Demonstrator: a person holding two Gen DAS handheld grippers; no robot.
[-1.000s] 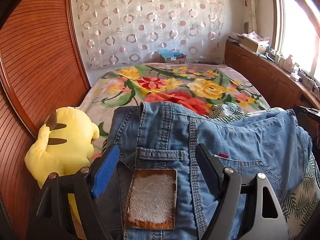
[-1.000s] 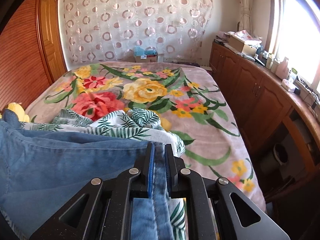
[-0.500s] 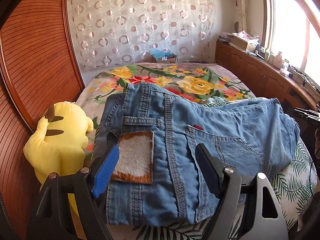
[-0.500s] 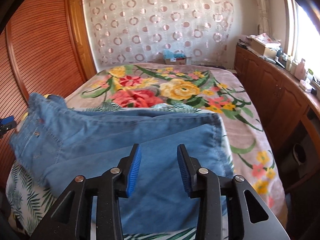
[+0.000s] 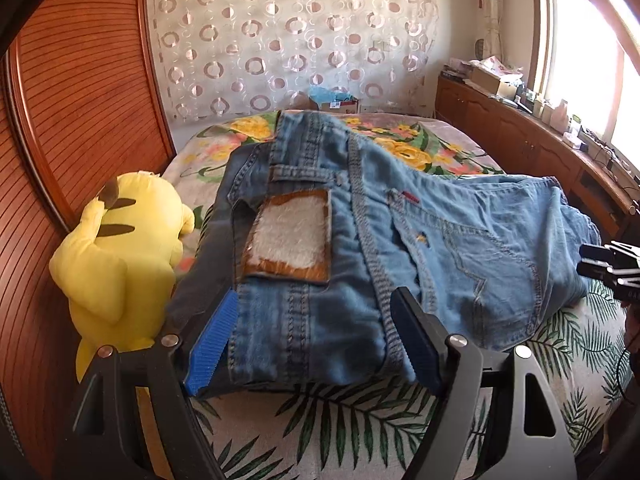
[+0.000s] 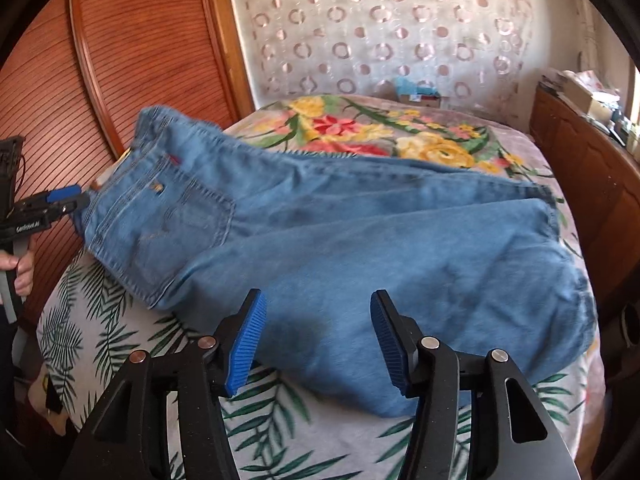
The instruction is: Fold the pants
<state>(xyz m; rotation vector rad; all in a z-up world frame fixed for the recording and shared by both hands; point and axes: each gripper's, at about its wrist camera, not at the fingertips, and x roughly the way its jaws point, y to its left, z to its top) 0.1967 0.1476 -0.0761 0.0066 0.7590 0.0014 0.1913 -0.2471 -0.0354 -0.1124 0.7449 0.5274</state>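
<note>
Blue jeans (image 5: pixel 360 240) lie folded across the near end of the bed, waistband end to the left with a furry white and brown patch (image 5: pixel 290 236) and a back pocket (image 6: pixel 176 220) showing. In the right wrist view the folded legs (image 6: pixel 400 264) lie doubled over to the right. My left gripper (image 5: pixel 312 340) is open and empty, just short of the waistband end. My right gripper (image 6: pixel 318 340) is open and empty, just short of the folded legs. The left gripper also shows in the right wrist view (image 6: pixel 60 200).
A yellow plush toy (image 5: pixel 120 256) sits at the left of the jeans against a wooden sliding door (image 5: pixel 60 120). A leaf-print sheet (image 5: pixel 340 420) lies under the jeans on a floral blanket (image 6: pixel 380 132). Wooden cabinets (image 5: pixel 520 136) run along the right wall.
My right gripper has let go of the jeans and opened. Both grippers have pulled back from the jeans, which now lie flat and folded on the bed.
</note>
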